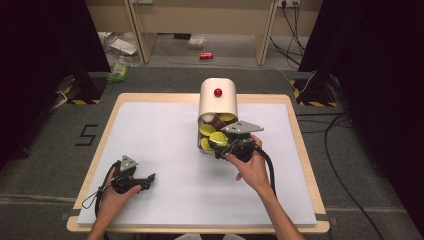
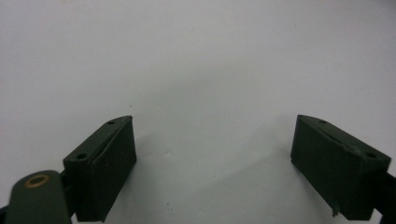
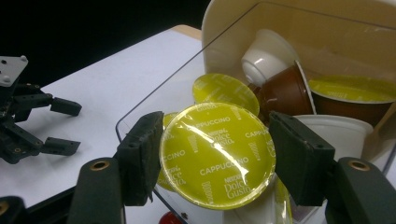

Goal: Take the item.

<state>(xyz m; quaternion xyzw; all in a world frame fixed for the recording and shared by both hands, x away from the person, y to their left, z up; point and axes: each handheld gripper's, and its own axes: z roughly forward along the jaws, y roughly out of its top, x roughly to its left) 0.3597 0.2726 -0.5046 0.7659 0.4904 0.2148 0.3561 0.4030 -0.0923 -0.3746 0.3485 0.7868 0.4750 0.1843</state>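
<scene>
The yellow-lidded coffee capsule [image 3: 217, 156] sits at the mouth of the cream dispenser [image 1: 218, 102], mid-desk, clamped by its rim in the right gripper [image 3: 215, 158], likely for pulling it out. The left gripper [image 1: 131, 178] rests near-left on the desk [image 1: 160, 145], jaws wide and empty, out of the way.

Dim, dark-edged room; bright white table, soft shadows, slightly blurred close views.

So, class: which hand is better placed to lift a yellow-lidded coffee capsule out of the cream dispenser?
Right: the right gripper is shut on the yellow-lidded capsule at the dispenser; the left gripper rests open, apart.
</scene>
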